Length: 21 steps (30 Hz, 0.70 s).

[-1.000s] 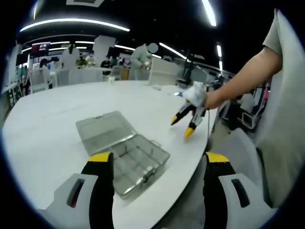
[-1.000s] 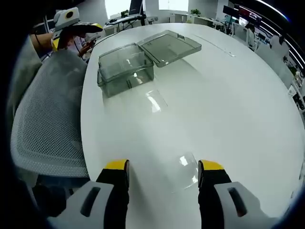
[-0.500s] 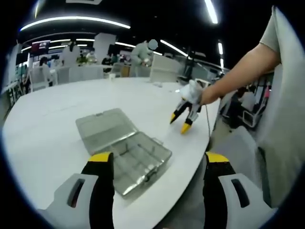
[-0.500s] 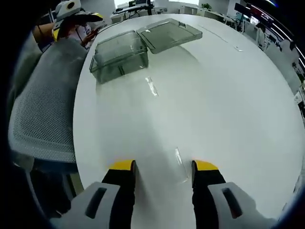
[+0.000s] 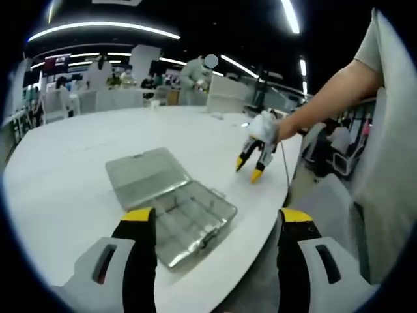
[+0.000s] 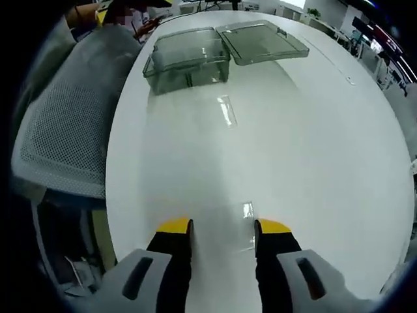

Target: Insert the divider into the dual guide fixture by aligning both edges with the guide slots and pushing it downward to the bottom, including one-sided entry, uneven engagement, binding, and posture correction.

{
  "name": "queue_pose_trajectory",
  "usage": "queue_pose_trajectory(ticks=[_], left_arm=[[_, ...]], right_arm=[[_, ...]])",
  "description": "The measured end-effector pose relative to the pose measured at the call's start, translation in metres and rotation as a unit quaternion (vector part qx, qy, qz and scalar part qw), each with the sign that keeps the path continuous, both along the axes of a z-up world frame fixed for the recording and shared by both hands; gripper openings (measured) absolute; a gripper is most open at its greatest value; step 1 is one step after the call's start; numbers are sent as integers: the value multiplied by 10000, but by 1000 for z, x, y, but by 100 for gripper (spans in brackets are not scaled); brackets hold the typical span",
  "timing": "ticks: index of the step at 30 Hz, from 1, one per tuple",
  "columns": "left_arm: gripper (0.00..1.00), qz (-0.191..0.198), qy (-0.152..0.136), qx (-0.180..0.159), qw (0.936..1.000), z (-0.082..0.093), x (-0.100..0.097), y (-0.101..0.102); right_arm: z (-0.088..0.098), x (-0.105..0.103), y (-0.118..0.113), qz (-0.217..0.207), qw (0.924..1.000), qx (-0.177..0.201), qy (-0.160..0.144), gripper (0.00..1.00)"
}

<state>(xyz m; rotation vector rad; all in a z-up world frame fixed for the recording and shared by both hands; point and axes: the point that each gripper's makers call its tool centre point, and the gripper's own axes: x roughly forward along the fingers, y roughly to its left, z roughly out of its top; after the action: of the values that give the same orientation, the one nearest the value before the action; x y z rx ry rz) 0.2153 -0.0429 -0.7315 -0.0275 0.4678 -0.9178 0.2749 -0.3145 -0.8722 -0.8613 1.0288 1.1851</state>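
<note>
On the white table (image 6: 313,150), the right claw (image 6: 223,228) narrows around a clear divider (image 6: 242,228) to lift it; left claw (image 5: 212,218) waits wide over the open fixture (image 5: 172,202).

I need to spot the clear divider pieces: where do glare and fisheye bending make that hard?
Right gripper view: a bright glint marks the clear divider between the right claw tips, another piece nearly melts into the glossy white table. Left gripper view: ceiling strips bow, the open box stays legible.
</note>
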Motion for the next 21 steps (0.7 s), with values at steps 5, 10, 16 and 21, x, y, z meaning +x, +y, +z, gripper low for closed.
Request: queue_pose_trajectory(ticks=[5,10,16,21], left_arm=[[73,43,27,-3,10000,0,-1,2],[72,71,16,0,10000,1,-1,3],[72,81,7,-7,10000,3,-1,4],[72,89,-5,34,10000,1,-2,5]], right_arm=[[-1,0,-1,213,9997,-85,12,32],[-1,1,-1,406,9987,-298,66,29],[-2,2,-2,412,9984,-378,98,28],[-1,1,-1,354,9983,-436,160,27]])
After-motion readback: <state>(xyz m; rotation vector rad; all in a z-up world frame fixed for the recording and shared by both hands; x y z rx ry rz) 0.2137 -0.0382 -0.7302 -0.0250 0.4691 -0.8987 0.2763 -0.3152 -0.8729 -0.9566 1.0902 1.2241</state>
